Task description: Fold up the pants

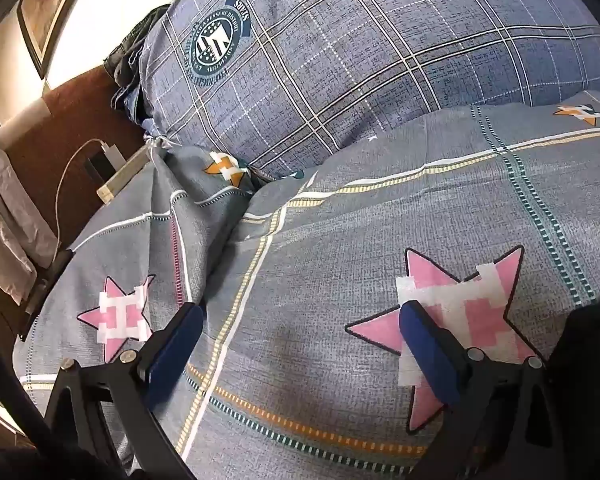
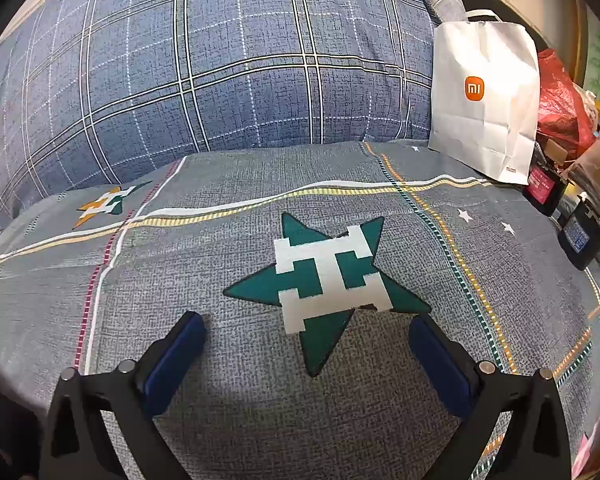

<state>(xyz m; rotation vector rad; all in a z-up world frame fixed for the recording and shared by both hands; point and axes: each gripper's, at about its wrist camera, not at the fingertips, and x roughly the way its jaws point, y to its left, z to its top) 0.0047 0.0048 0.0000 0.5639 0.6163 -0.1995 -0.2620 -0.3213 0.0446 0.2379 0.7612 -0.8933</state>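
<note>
Left gripper (image 1: 300,316): jaws spread wide, nothing between the blue pads, tilted down over a grey quilt (image 1: 320,260). The right-hand pad overlaps a pink star print (image 1: 460,312); a smaller pink star (image 1: 120,316) lies outside the left-hand pad.

Right gripper (image 2: 306,328): jaws likewise fully apart and empty, tilted down over the same quilt (image 2: 220,360). A green star print (image 2: 328,280) lies just ahead, between the two pads.

Pants: not identifiable in either view. A dark mass (image 1: 588,340) at the right edge of the left wrist view may be dark fabric, but the edge of the lens is too dark to tell.

Surroundings: a blue plaid pillow (image 1: 360,60) lies beyond the quilt, with a round emblem (image 1: 216,44) on it. Dark clothing (image 1: 132,52) sits at its far left corner. A white charger and cable (image 1: 108,152) rest on the dark wood at the left. At the right, a white paper bag (image 2: 484,100) stands on the quilt, a red plastic bag (image 2: 560,100) behind it
</note>
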